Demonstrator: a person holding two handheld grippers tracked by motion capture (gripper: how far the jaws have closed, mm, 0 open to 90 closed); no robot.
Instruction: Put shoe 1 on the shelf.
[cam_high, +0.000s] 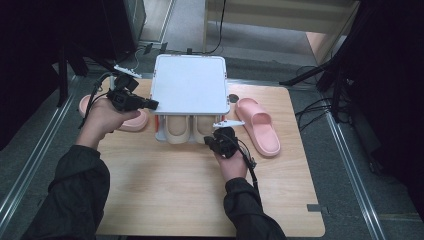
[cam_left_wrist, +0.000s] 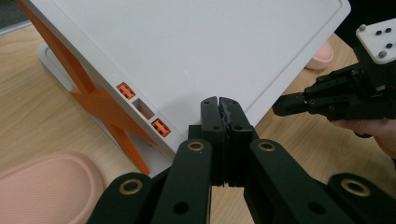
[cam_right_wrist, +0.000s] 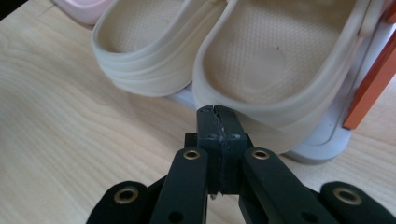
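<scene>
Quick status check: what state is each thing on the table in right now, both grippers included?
Left gripper: jaws shut, empty, at the rack's left edge.
Right gripper: jaws shut, empty, at the heel of a beige slipper.
White rack: upright, top shelf bare.
Beige slippers: side by side on the lower shelf, heels out.
Right pink slipper: flat on the table.
Left pink slipper: on the table, partly hidden.

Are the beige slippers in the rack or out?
In. Both beige slippers sit side by side on the rack's lower shelf, heels sticking out the front.
</scene>
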